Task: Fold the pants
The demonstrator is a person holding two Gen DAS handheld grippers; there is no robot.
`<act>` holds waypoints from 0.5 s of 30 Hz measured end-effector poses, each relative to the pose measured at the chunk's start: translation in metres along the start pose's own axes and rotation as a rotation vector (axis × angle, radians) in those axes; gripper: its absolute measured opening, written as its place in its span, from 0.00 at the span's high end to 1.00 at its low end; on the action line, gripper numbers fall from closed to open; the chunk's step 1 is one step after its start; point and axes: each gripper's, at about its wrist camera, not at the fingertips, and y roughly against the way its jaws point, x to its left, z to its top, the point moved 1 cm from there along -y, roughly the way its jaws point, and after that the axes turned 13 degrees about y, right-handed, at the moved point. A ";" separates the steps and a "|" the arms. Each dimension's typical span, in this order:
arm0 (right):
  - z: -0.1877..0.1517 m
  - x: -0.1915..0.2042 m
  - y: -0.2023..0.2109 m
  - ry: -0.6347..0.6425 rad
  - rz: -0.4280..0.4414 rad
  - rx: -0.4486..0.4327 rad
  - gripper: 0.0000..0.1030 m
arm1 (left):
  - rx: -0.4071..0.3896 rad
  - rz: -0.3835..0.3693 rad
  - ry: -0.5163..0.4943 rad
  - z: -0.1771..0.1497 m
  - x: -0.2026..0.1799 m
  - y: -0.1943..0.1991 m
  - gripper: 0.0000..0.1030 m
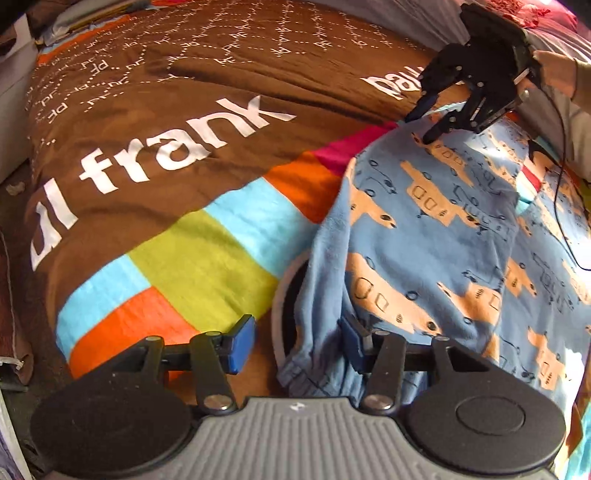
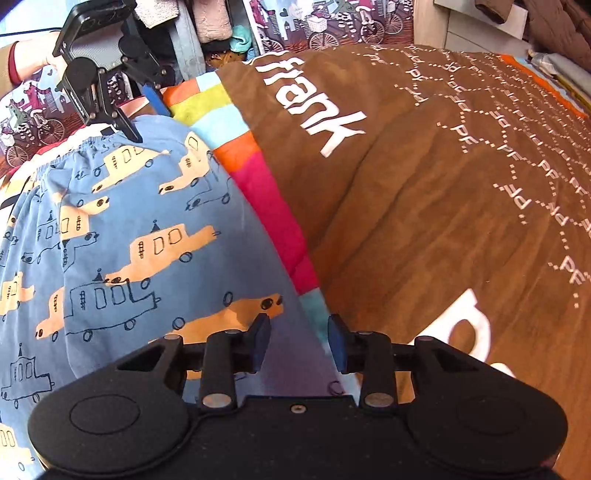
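Observation:
Blue pants with orange car prints (image 1: 436, 236) lie on a bed, also in the right wrist view (image 2: 122, 236). My left gripper (image 1: 299, 345) is open, its jaws wide apart; the gathered waistband edge (image 1: 314, 362) lies between its blue pads, and the right pad (image 1: 351, 343) is partly under the cloth. My right gripper (image 2: 299, 343) is open over the pants' edge at the other end. Each gripper shows in the other's view: the right one (image 1: 424, 123) at the far end of the pants, the left one (image 2: 147, 114) at the waistband.
A brown blanket (image 1: 184, 122) with white lettering and coloured stripes (image 1: 199, 254) covers the bed. A black cable (image 1: 565, 177) trails over the pants at right. Clothes and a bicycle-print cloth (image 2: 332, 22) lie beyond the bed.

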 end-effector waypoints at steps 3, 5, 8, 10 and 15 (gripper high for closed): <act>0.000 0.004 -0.002 0.024 -0.002 0.005 0.79 | 0.001 -0.028 0.014 -0.005 0.004 0.006 0.78; 0.002 0.004 -0.001 0.023 0.016 -0.002 1.00 | -0.011 -0.021 0.006 -0.007 0.003 0.008 0.83; 0.005 0.003 0.003 0.026 -0.012 -0.024 1.00 | -0.090 0.047 0.002 -0.006 0.005 0.018 0.90; 0.007 -0.001 0.009 0.003 -0.035 -0.062 1.00 | -0.136 0.066 0.059 -0.006 0.014 0.025 0.90; 0.003 0.004 -0.005 -0.027 -0.066 0.000 0.83 | -0.079 0.171 0.049 -0.009 0.012 0.009 0.59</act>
